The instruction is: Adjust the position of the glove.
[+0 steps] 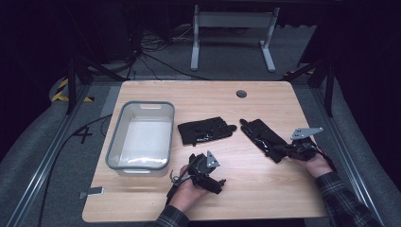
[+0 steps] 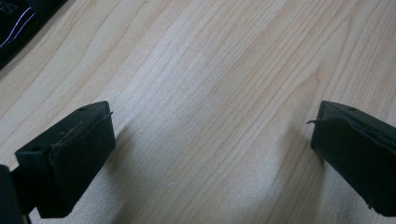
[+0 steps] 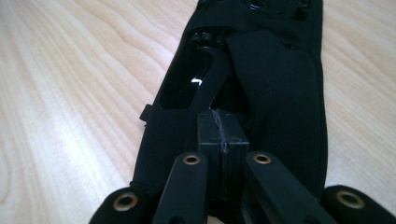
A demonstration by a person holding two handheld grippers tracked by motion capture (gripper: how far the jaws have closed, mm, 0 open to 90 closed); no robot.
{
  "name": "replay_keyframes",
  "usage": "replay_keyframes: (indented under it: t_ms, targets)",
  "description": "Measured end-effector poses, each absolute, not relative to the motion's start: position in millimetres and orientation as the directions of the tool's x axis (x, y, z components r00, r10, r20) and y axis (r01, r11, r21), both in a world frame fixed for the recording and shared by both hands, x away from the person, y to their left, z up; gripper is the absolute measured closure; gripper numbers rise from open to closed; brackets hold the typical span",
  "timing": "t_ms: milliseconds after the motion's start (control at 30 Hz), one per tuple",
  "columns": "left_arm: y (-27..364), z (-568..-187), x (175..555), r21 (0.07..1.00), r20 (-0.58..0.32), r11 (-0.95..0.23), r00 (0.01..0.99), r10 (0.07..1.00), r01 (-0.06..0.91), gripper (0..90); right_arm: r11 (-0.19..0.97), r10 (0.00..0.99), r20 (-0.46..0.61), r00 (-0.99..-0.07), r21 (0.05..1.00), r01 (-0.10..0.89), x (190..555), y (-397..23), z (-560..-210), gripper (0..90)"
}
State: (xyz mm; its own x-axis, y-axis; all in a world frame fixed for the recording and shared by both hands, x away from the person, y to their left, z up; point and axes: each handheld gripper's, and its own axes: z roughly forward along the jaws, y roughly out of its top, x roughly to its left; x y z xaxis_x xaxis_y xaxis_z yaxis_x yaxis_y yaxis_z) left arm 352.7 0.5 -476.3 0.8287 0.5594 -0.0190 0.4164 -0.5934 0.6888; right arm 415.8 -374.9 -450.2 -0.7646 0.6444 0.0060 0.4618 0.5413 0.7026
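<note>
Two black gloves lie flat on the wooden table (image 1: 265,189). The left glove (image 1: 205,130) rests mid-table, and its edge appears at the upper left of the left gripper view (image 2: 14,23). The right glove (image 1: 260,135) lies slanted, its cuff nearest my right gripper (image 1: 279,153). That gripper (image 3: 219,135) is shut, pads pressed together right over the glove's cuff (image 3: 275,79); whether any fabric is pinched I cannot tell. My left gripper (image 1: 206,174) hovers low over bare wood near the front, open (image 2: 212,140), nothing between its pads.
A clear plastic bin (image 1: 116,137) stands on the table's left half, nothing in it. A round cable grommet (image 1: 241,93) sits near the far edge. A white desk frame (image 1: 231,28) and cables are on the floor beyond.
</note>
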Motion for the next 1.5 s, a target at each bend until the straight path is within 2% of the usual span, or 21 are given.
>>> replay_keyframes:
  t_ms: [1200,1500]
  targets:
    - [1,-476,353,0.69,-0.019,-0.593,0.829,0.559,0.416,0.2,0.637,0.481,0.062,-0.874,0.661,0.397,343,-358,-452,90.0]
    - [1,-476,353,0.689,-0.02,-0.593,0.829,0.559,0.416,0.2,0.6,0.493,0.041,-0.869,0.707,0.375,353,-360,-438,90.0]
